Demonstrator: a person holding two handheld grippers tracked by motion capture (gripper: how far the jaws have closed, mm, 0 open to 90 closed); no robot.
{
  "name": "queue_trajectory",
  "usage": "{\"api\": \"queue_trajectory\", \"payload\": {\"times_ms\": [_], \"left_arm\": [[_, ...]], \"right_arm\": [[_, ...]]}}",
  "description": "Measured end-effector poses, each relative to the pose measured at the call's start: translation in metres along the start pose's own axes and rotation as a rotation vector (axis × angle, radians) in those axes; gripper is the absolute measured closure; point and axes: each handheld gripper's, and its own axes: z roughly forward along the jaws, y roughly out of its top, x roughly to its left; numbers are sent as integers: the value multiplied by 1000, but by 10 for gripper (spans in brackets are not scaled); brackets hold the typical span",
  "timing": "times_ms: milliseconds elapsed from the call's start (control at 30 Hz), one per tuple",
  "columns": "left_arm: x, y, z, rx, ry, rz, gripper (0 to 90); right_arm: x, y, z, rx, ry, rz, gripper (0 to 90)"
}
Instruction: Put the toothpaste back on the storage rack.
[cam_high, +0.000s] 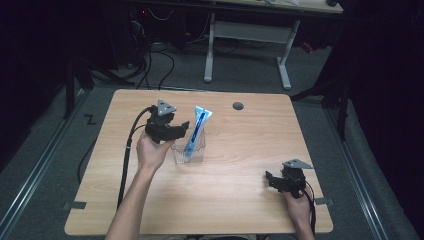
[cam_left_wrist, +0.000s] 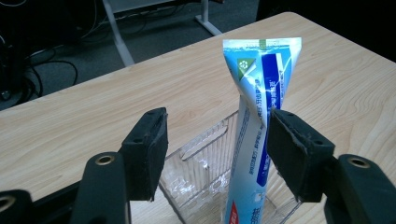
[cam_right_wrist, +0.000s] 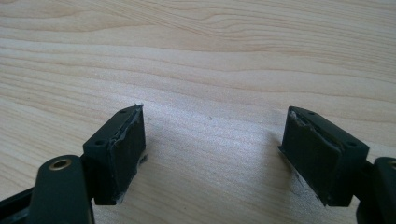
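A blue and white toothpaste tube (cam_high: 196, 129) (cam_left_wrist: 256, 107) stands upright in a clear plastic holder (cam_high: 181, 154) (cam_left_wrist: 201, 161) near the middle of the wooden table (cam_high: 235, 145). My left gripper (cam_high: 182, 131) (cam_left_wrist: 218, 142) is open just left of the tube, at the holder's height. In the left gripper view the tube rises between the jaws, close against the right-hand pad (cam_left_wrist: 292, 154); I cannot tell if they touch. My right gripper (cam_high: 270, 180) (cam_right_wrist: 212, 137) is open low over bare wood at the front right, with nothing between its jaws.
A round grey cable port (cam_high: 238, 106) sits in the tabletop at the back. Black cables trail from both grippers toward the front edge. A white desk frame (cam_high: 247, 37) and cables stand on the floor beyond the table.
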Motion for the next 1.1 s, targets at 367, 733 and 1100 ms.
{"api": "queue_trajectory", "payload": {"times_ms": [367, 733, 1100], "left_arm": [[10, -9, -14, -21, 12, -29, 395], [16, -13, -29, -48, 24, -45, 396], [26, -21, -42, -62, 45, -68, 396]], "right_arm": [[0, 0, 0, -2, 1, -2, 214], [0, 0, 0, 0, -1, 0, 214], [0, 0, 0, 0, 0, 0, 214]]}}
